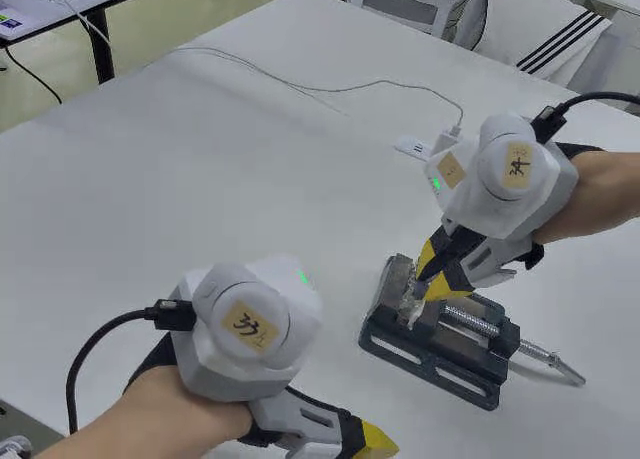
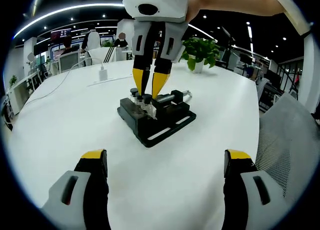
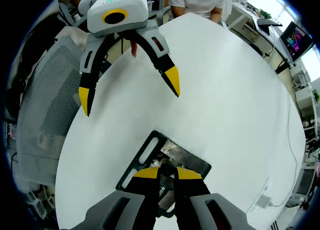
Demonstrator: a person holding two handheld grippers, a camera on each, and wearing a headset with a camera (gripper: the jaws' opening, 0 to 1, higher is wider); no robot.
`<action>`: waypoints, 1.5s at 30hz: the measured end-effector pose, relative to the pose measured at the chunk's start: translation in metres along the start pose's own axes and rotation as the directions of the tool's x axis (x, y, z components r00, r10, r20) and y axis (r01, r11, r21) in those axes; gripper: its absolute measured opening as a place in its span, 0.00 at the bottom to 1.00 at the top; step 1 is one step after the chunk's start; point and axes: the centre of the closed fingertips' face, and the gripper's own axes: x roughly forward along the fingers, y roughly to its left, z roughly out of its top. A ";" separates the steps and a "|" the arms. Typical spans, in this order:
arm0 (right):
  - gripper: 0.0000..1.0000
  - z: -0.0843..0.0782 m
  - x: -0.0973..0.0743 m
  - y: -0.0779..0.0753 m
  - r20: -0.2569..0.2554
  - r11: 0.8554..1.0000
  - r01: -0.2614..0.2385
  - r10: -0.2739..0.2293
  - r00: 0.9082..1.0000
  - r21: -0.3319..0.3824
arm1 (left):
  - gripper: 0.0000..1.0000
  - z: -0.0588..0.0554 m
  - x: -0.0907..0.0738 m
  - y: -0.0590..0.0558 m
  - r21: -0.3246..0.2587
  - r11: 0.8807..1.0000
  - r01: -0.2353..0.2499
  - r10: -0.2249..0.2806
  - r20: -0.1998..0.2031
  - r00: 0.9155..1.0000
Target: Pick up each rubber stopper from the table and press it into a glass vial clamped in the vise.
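Vise holds vials, black-capped. My right tool narrow, pinching stopper; left tool wide. Its sticker reads "33".

vise: one
gripper: two, left gripper and right gripper
vial: apparently three, in the vise
stopper: three
charger: one

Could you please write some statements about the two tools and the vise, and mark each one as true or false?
The left tool is wide open and holds nothing. True.
The right tool, shut on a dark rubber stopper, hangs right above the vise. True.
The vise is red. False: it is black.
The left tool grips the vise's screw handle. False: it is apart from the vise, over the bare white table.
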 end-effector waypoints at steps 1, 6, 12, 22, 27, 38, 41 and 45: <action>0.06 -0.001 0.000 0.000 -0.008 1.000 0.002 -0.002 1.000 -0.006 | 0.97 -0.001 0.000 0.000 -0.001 1.000 0.000 0.000 -0.001 1.000; 0.06 0.001 0.002 0.001 -0.020 1.000 -0.009 0.009 1.000 -0.009 | 0.96 -0.004 -0.001 0.000 -0.008 1.000 0.002 -0.002 -0.007 1.000; 0.05 0.002 0.003 0.001 -0.065 1.000 -0.016 0.016 0.998 0.013 | 0.96 -0.006 0.000 -0.002 -0.013 1.000 0.006 -0.006 -0.007 1.000; 0.04 0.000 0.003 0.000 -0.052 0.985 0.014 -0.005 0.999 0.169 | 0.95 -0.004 0.004 -0.005 -0.012 1.000 0.016 -0.016 -0.003 1.000; 0.04 0.000 0.003 -0.001 -0.027 0.955 0.010 -0.002 1.000 0.298 | 0.95 -0.003 0.005 -0.007 -0.012 1.000 0.021 -0.021 -0.001 1.000; 0.05 0.000 0.004 -0.001 -0.058 0.967 -0.015 0.031 0.998 0.253 | 0.95 -0.005 0.005 -0.009 -0.014 0.999 0.028 -0.029 -0.004 1.000; 0.06 -0.001 0.004 0.000 -0.054 0.977 -0.012 0.024 0.998 0.212 | 0.95 -0.006 0.005 -0.009 -0.014 0.999 0.030 -0.030 -0.008 1.000; 0.07 -0.002 0.003 -0.001 -0.045 0.979 -0.014 0.024 0.999 0.205 | 0.95 -0.006 0.004 -0.010 -0.010 0.999 0.031 -0.031 -0.011 0.999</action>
